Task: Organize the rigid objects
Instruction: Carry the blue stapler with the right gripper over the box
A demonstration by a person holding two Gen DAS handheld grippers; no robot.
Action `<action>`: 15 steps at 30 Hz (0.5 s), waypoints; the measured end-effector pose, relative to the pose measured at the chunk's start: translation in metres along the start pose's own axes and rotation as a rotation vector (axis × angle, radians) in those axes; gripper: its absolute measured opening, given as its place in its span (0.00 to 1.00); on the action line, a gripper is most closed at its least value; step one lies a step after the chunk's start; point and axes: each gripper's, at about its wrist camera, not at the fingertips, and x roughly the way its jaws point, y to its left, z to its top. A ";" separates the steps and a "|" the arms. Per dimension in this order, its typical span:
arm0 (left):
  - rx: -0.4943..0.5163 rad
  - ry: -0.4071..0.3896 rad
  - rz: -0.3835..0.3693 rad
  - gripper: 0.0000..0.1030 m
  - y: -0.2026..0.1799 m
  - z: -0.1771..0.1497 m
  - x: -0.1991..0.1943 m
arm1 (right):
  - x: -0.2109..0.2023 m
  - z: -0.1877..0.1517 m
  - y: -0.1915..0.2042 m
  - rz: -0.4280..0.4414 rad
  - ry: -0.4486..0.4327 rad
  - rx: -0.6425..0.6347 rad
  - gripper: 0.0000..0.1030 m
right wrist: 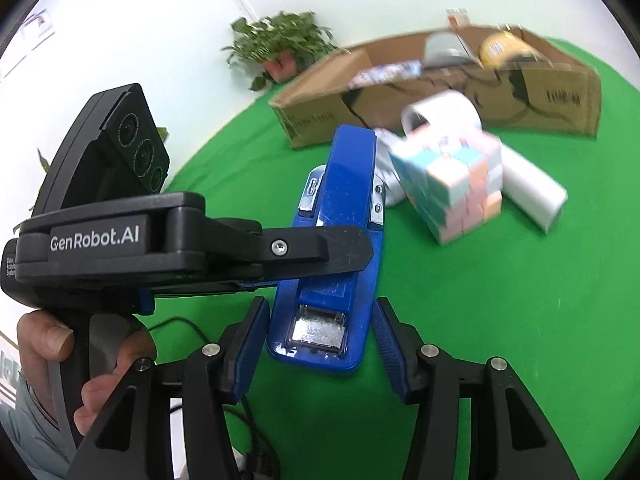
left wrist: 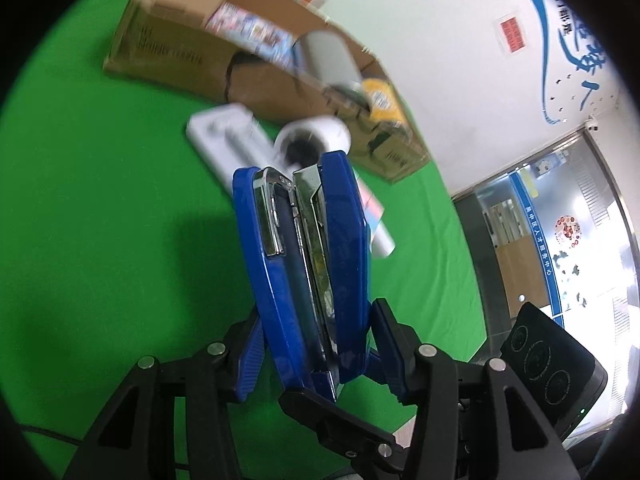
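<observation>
A blue stapler (left wrist: 304, 264) with metal parts is held above the green table cloth (left wrist: 100, 180) by both grippers. My left gripper (left wrist: 318, 316) is shut on it, with a blue pad pressing each side. In the right wrist view my right gripper (right wrist: 320, 304) is shut on the near end of the stapler (right wrist: 340, 200). A black finger (right wrist: 320, 250) of the left gripper crosses the stapler's middle from the left. A person's hand (right wrist: 44, 344) holds that gripper's handle.
An open cardboard box (right wrist: 552, 96) at the back of the table holds several items. In front of it lie a pastel puzzle cube (right wrist: 452, 184), a white mug (right wrist: 440, 112), a white block (right wrist: 532, 188) and a flat white pack (left wrist: 224, 136). A potted plant (right wrist: 280, 44) stands by the wall.
</observation>
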 end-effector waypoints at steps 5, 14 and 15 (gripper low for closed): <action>0.074 -0.071 -0.003 0.47 -0.016 0.029 -0.024 | -0.008 0.036 0.020 -0.010 -0.070 -0.059 0.49; 0.165 -0.122 0.003 0.41 -0.028 0.112 -0.041 | 0.006 0.129 0.037 -0.052 -0.133 -0.145 0.42; 0.159 -0.126 0.002 0.41 -0.025 0.121 -0.041 | 0.012 0.139 0.037 -0.061 -0.129 -0.148 0.42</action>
